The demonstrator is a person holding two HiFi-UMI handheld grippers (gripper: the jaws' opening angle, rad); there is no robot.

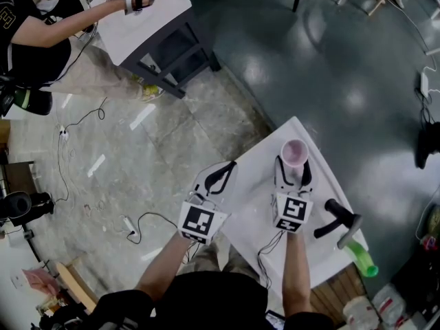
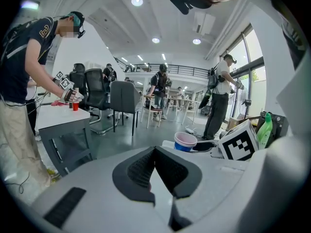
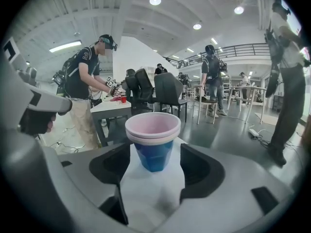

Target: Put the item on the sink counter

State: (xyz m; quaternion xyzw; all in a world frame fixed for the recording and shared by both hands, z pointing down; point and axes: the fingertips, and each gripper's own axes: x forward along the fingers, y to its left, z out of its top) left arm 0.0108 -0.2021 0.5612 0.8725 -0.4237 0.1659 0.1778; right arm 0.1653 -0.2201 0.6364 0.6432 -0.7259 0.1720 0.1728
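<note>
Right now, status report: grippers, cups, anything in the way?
Left gripper shut, empty. Right gripper open, stacked cups upright between jaws, not gripped, on white table. Green bottle, black handle lie aside.

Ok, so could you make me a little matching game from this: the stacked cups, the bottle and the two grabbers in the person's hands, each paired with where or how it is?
Things:
1. stacked cups
2. bottle
3. left gripper
4. right gripper

States:
A. fingers together, nothing between them
B. green, by the table's edge
C. fingers apart, one on each side of the cups
D. pink over blue, standing on the white table

Pairs: 1-D, 2-B, 3-A, 4-C.
</note>
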